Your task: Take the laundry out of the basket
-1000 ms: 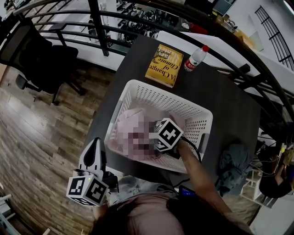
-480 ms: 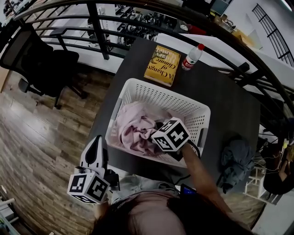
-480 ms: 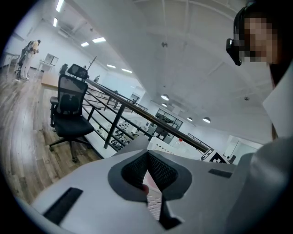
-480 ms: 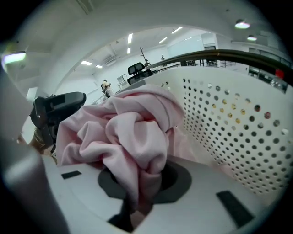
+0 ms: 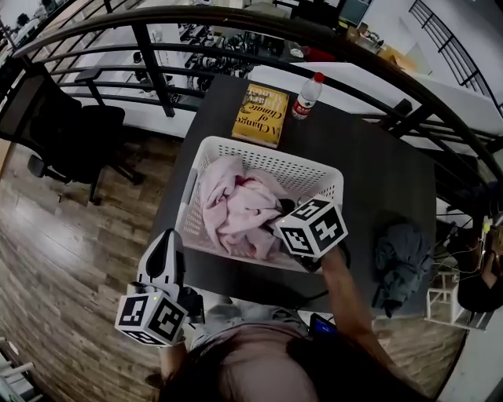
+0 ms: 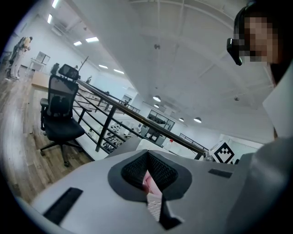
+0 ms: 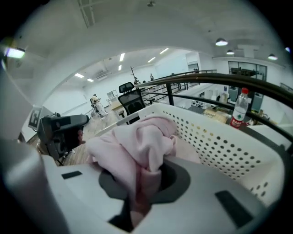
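A white perforated basket stands on the dark table and holds a pink garment. My right gripper is at the basket's near right side, its marker cube over the rim. Its jaws have just been closing, and they are now shut on a fold of the pink garment, which bunches up ahead of the right gripper above the basket wall. My left gripper hangs outside the basket at the table's near left corner. In its own view the left gripper is shut with nothing between its jaws.
A yellow book and a red-capped plastic bottle lie on the table beyond the basket. A grey cloth is heaped at the table's right edge. A black office chair stands on the wooden floor at left, and a dark railing runs behind.
My right gripper has shut on the pink garment and risen toward the basket's near right rim, pulling the cloth up. The left gripper has lifted slightly.
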Tool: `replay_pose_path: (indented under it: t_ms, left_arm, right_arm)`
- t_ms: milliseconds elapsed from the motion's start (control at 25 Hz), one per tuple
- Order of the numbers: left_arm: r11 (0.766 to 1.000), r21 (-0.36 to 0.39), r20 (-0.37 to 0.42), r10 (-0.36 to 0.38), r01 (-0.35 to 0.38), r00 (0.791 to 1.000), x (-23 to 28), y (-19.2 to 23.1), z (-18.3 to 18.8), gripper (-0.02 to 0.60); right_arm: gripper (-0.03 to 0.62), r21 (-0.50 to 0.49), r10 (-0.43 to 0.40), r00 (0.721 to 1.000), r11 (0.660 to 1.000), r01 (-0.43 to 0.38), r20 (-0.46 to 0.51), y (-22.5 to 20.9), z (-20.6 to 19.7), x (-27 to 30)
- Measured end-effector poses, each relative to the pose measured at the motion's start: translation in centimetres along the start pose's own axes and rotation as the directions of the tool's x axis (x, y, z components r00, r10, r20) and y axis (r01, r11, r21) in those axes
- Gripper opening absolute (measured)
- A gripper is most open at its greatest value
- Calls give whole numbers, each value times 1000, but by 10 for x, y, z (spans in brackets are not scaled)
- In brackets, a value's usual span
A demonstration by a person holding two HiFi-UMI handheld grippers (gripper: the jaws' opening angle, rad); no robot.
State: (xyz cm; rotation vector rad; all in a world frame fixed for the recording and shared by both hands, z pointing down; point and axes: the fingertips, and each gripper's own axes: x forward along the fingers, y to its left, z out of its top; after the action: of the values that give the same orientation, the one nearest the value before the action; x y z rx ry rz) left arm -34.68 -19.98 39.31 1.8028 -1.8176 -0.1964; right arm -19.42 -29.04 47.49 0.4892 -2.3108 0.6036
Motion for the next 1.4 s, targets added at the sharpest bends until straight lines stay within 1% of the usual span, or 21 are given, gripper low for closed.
replay_pose_path:
  t_ms: [160,320,480,720,880,1160,1400]
  left_arm:
    - [999,11,15,-32,31,999,-6,-10,4,-11]
    - [998,20,31,-53,52,998,-14,-18,9,-11]
    - [998,27,45,-64,63,997,-25,-23,10,-11]
    - [996,39,62,-82,80,995,-43,-33,6,-11]
    - [995,46,74,-96,93,993,-54,-40,2,-11]
    - [993,55,95,-113,108,989,-76,-46,-4,-11]
    - [992,62,101,-119,113,988,-106,-47,-7,-11]
  right_arm:
    - [71,29,-29,997,999,27,70,1,9,-22]
    - [71,55,-70,985,997,62,159,1,23,-50]
    - [71,61,-111,962,993,98,251,3,37,-76]
    - [71,62,-148,930,989,135,336,12,46,-109]
    - [71,70,-161,906,987,145,391,20,52,-128]
    - [71,43,-163,866,986,162,474,41,69,-163]
    - [71,7,-189,832,976,218,522,60,85,-194]
